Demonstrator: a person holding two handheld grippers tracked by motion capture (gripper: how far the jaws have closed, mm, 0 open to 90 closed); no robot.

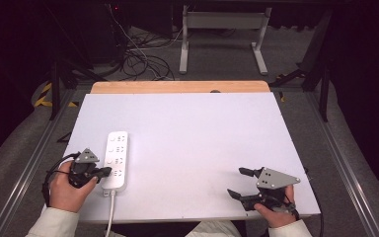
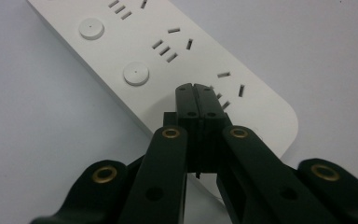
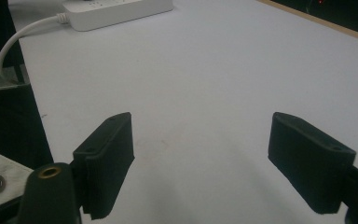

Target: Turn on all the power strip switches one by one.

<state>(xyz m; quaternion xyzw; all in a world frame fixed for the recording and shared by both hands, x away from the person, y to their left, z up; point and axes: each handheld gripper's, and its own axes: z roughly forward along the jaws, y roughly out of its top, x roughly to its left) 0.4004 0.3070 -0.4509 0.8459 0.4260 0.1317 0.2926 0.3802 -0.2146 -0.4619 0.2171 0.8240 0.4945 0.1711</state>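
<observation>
- The left gripper (image 2: pixel 196 91) had its jaws pressed together with nothing between them; in the left gripper view their joined tips sat over the white power strip (image 2: pixel 168 70), at the socket slots nearest the strip's rounded end, right of centre in that frame.
- That close view showed what the high view blurred: round buttons (image 2: pixel 136 73) beside each slot group. Whether the tips touched the strip's face could not be told.
- The right gripper (image 3: pixel 200 161) had its jaws wide apart and empty, low in the right gripper view, above bare white bench (image 3: pixel 214 70).
- The right gripper view caught the strip's cord end at its upper left, with the white cable (image 3: pixel 21 35) curving off the bench edge.
- In the high view the left gripper (image 1: pixel 103 172) lay at lower left against the strip (image 1: pixel 116 159), held by the left hand (image 1: pixel 68 190), forearm entering from the bottom edge.
- The right gripper (image 1: pixel 238 182) sat at lower right, well apart from the strip, jaws pointing toward frame left, the right hand (image 1: pixel 274 212) gripping from below near the bench's (image 1: pixel 202 128) front edge.
</observation>
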